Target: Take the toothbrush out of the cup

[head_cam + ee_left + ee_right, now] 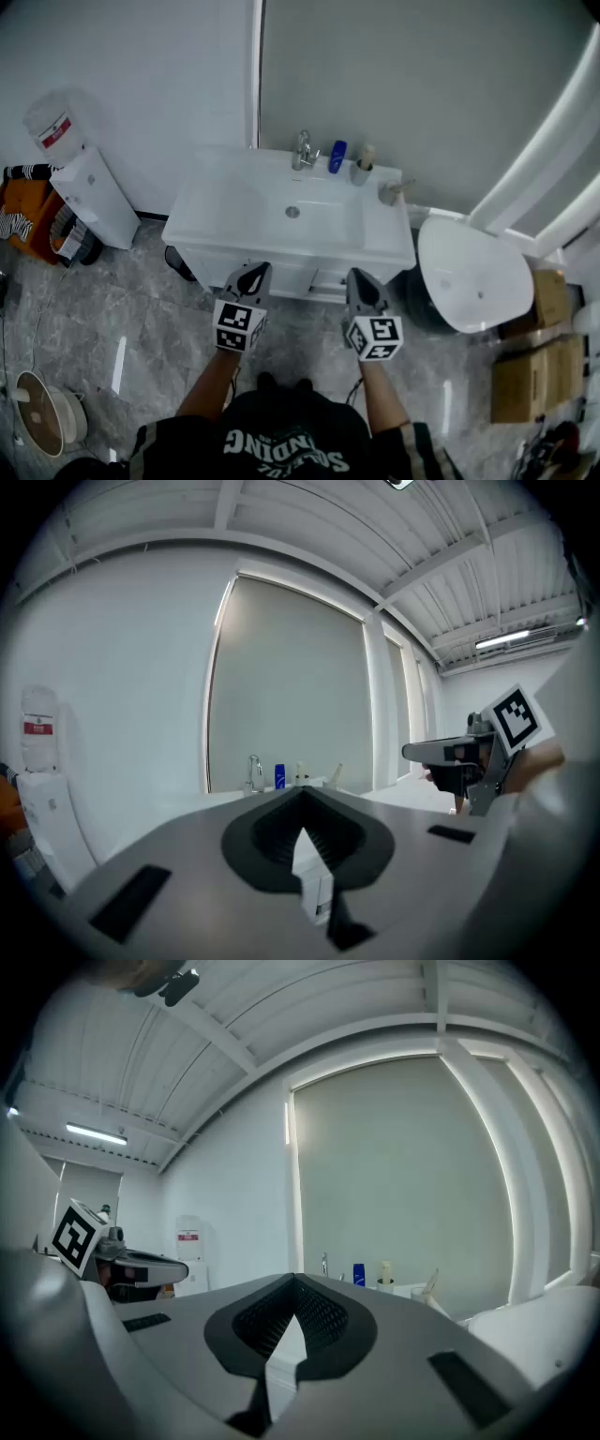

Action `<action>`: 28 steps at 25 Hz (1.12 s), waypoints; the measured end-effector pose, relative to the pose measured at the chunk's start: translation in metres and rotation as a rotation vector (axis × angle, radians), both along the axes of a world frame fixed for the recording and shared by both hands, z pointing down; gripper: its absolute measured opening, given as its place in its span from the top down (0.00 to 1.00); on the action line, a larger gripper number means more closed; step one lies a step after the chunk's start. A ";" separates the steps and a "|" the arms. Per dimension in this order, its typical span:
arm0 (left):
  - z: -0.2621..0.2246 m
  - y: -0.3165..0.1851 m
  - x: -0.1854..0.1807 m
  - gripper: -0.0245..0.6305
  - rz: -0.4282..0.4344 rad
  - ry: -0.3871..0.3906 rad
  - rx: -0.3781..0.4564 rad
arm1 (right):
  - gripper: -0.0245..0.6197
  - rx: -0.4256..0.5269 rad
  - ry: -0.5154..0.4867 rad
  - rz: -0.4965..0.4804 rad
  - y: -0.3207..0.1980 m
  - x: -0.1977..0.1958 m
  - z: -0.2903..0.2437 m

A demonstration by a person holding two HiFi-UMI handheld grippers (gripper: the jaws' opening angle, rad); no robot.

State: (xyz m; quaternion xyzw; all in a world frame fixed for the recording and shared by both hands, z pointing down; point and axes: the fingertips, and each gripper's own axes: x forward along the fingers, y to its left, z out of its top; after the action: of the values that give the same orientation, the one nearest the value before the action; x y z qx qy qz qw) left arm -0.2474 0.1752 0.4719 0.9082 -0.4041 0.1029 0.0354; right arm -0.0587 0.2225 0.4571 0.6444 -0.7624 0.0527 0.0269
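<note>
The marble-patterned floor [112,319] carries a white vanity whose tabletop [225,202] has a sunken basin. A white toilet [473,272] stands to the vanity's right. A water dispenser [89,192] stands to its left against the wall. The person stands in front of the vanity with both arms forward.

The left claw [255,270] is pressed together with nothing between its jaws (its own view shows the dark pads meeting at the tip). It is held off the vanity's front edge, left of centre. The right claw [359,276] is likewise pressed together and empty, level with the left one and just right of centre.

Along the rear of the tabletop stand a faucet [302,150], a blue bottle [337,157] and a grey holder [361,170]. The cup [388,194] sits near the tabletop's rear right corner, apart from the holder. The toothbrush [430,1281] stands in the cup, leaning to the right. Cup and toothbrush lie beyond the right claw and to its right, across the depth of the tabletop, well apart from both claws.
</note>
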 end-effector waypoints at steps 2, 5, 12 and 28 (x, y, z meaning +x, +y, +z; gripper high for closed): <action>-0.001 -0.001 0.000 0.97 0.004 -0.003 -0.001 | 0.97 0.008 0.001 0.008 -0.001 0.000 -0.003; 0.001 -0.003 0.000 0.96 0.011 0.000 -0.006 | 0.97 0.007 0.001 0.009 -0.003 -0.002 0.000; 0.001 -0.004 0.002 0.97 0.039 0.014 -0.016 | 0.97 -0.025 -0.004 0.024 -0.005 -0.003 0.012; 0.016 -0.024 0.011 0.97 0.137 0.009 -0.039 | 0.97 -0.032 -0.048 0.091 -0.021 0.003 0.017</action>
State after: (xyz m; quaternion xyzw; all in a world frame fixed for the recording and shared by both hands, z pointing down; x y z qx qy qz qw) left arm -0.2359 0.1508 0.4875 0.9333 -0.3388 0.1088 0.0476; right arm -0.0562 0.2020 0.4743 0.6763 -0.7319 0.0814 0.0164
